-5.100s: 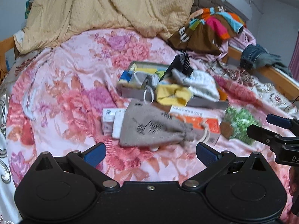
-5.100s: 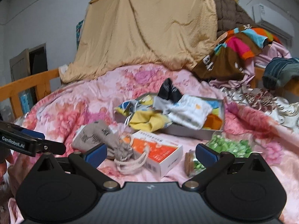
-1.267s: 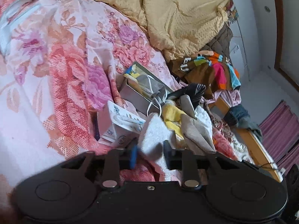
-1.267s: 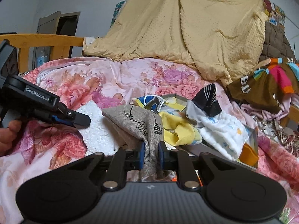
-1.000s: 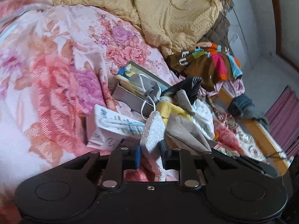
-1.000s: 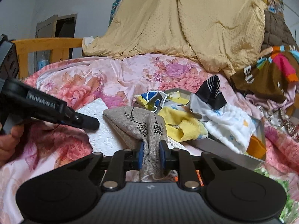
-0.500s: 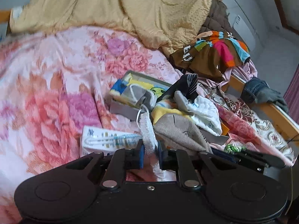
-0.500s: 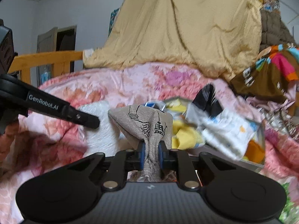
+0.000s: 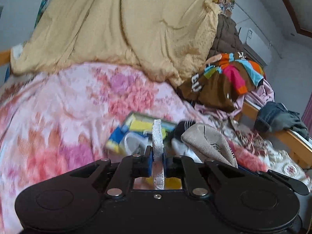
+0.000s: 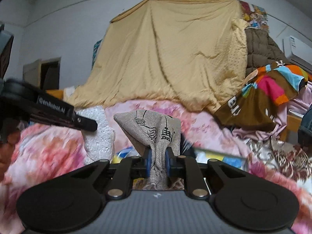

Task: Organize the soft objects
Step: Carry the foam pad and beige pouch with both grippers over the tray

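My left gripper (image 9: 157, 162) is shut on a thin white foam sheet (image 9: 157, 136) that stands edge-on between its blue pads. The same foam sheet (image 10: 97, 130) shows broad-side in the right wrist view, under the left gripper (image 10: 85, 124) at the left. My right gripper (image 10: 158, 160) is shut on the neck of a grey drawstring bag (image 10: 152, 130) with black drawings. That grey bag (image 9: 208, 146) hangs to the right in the left wrist view. Both are lifted above the flowered pink quilt (image 9: 64, 117). Below lies a shallow box (image 9: 136, 130) of soft items, blurred.
A tan blanket (image 9: 126, 29) is heaped at the back of the bed. A brown, multicoloured garment (image 9: 224, 81) lies at the right, with dark jeans (image 9: 278, 119) on the wooden bed rail (image 9: 292, 142). A person's hand (image 10: 7, 146) holds the left gripper.
Both grippers have risen off the bed with their loads, and the views have tilted up toward the blanket. The foam sheet has turned edge-on in the left gripper.
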Available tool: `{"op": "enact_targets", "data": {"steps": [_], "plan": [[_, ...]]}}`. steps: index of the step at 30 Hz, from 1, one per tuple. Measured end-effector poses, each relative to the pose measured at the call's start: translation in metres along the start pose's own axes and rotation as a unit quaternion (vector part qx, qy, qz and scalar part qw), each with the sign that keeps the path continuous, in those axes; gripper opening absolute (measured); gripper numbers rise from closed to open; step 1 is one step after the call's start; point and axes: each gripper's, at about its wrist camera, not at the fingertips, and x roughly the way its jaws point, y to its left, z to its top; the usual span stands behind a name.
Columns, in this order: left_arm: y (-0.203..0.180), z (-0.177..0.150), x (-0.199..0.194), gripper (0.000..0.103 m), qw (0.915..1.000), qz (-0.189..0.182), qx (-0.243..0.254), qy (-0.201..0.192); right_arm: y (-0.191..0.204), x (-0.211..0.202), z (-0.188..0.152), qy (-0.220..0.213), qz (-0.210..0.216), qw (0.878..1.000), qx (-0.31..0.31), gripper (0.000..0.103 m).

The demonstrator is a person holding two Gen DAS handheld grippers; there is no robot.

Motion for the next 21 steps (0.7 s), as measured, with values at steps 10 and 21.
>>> {"op": "enact_targets", "data": {"steps": [10,21], "plan": [[-0.018,0.046,0.113,0.011,0.9972,0.019,0.072,-0.011,-0.081,0.071,0.011,-0.025,-0.032,0.992,0.122,0.016],[-0.017,0.026,0.186,0.011,0.9837,0.035,0.175,0.022,-0.09,0.11,-0.022,0.027,0.004,0.98,0.196,0.017]]}}
